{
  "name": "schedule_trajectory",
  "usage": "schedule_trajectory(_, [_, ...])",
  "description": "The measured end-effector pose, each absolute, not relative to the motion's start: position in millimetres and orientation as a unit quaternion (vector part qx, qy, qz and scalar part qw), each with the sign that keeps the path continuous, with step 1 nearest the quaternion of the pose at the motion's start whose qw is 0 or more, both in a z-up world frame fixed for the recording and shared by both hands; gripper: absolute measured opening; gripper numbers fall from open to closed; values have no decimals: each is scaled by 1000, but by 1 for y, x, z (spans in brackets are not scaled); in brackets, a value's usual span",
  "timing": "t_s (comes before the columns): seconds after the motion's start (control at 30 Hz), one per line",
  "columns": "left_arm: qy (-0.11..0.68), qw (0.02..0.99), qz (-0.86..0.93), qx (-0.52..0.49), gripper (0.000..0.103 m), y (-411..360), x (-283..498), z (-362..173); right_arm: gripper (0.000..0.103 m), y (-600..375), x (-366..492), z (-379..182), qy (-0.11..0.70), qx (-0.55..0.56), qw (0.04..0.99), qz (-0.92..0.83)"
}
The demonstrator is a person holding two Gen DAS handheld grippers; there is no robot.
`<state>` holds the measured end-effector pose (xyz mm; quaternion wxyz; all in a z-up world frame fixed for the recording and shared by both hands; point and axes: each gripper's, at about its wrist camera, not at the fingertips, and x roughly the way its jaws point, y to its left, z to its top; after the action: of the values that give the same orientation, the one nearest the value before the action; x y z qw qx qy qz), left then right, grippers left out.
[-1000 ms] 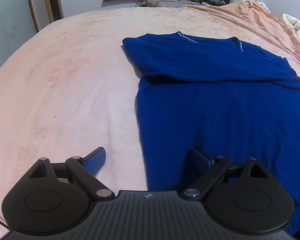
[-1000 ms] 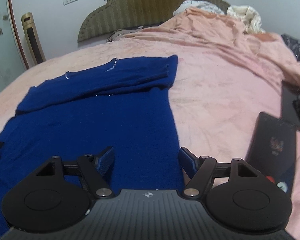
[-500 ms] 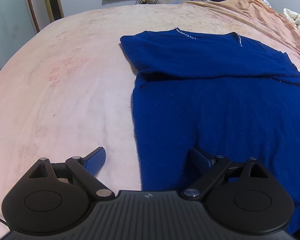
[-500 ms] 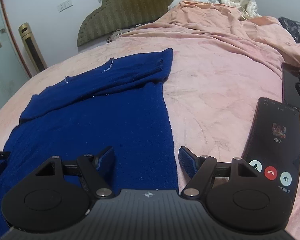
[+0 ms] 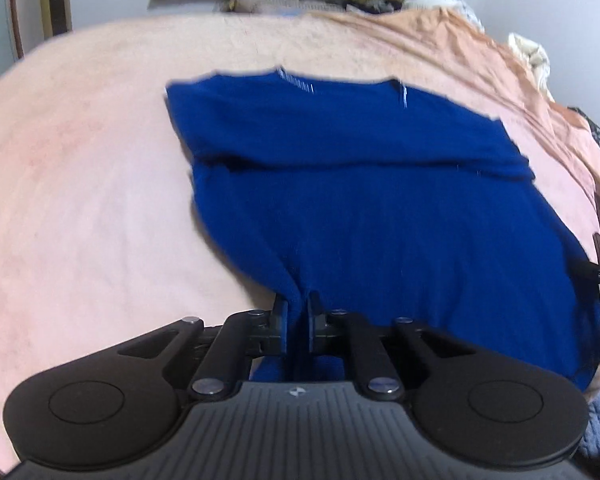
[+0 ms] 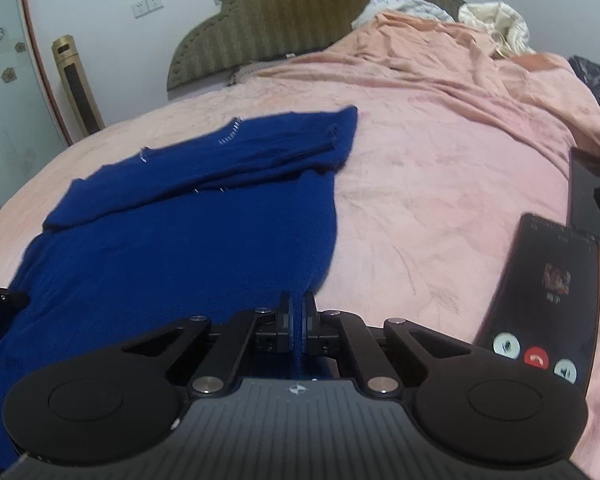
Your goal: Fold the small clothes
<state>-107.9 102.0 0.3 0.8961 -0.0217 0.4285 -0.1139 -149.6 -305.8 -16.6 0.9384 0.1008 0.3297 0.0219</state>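
Two grippers, left [image 5: 298, 322] and right [image 6: 298, 322] | fingers just closed, pinching blue sweater [image 5: 380, 220] hem at 6 o'clock | sleeves folded; body fold remains

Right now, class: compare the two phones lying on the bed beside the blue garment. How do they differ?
The nearer phone has a lit screen showing a call, with round buttons at its near end; the farther phone is dark. The nearer one shows almost whole; the farther one is cut by the picture's edge. Both lie flat on the pink blanket.
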Motion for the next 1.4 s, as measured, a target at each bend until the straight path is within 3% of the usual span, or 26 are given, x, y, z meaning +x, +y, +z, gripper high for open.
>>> schedule_trajectory(0.33, [342, 936, -85, 7, 9, 96, -56, 38, 6, -306, -100, 34, 266, 79, 960, 29])
schedule_trajectory(0.5, [355, 931, -79, 21, 15, 90, 4, 16, 6, -312, -43, 25, 273, 58, 960, -6])
schedule_trajectory(0.57, [382, 922, -45, 29, 18, 89, 13, 9, 15, -316, -24, 13, 290, 56, 955, -38])
schedule_trajectory(0.63, [379, 925, -34, 19, 39, 95, -1, 13, 27, -316, -24, 9, 299, 56, 950, -67])
schedule_trajectory(0.67, [372, 927, -37, 19, 62, 98, -12, 16, 26, -316, -32, 13, 293, 60, 952, -67])
schedule_trajectory(0.7, [364, 931, -32, 20, 83, 103, -27, 19, 32, -315, -45, 16, 283, 61, 955, -60])
schedule_trajectory(0.73, [356, 934, -27, 18, 86, 107, -44, 21, 41, -313, -59, 20, 278, 57, 957, -53])
schedule_trajectory(0.8, [362, 931, -47, 19, 86, 113, -70, 22, 50, -308, -88, 22, 280, 58, 958, -30])
schedule_trajectory(1.03, [443, 889, -108, -41, 85, 131, -114, 0, 50, -299, -151, -12, 356, 91, 930, -4])
schedule_trajectory(1.23, [455, 874, -142, -94, 81, 136, -130, -12, 51, -295, -179, -22, 355, 144, 924, 13])
schedule_trajectory(1.33, [452, 871, -162, -102, 60, 125, -135, -12, 51, -290, -184, -24, 348, 146, 926, 15])
schedule_trajectory(1.37, [452, 869, -171, -104, 47, 123, -135, -13, 44, -290, -184, -24, 347, 148, 926, 15])
schedule_trajectory(1.4, [451, 869, -174, -105, 28, 121, -135, -14, 39, -290, -183, -25, 346, 150, 926, 16])
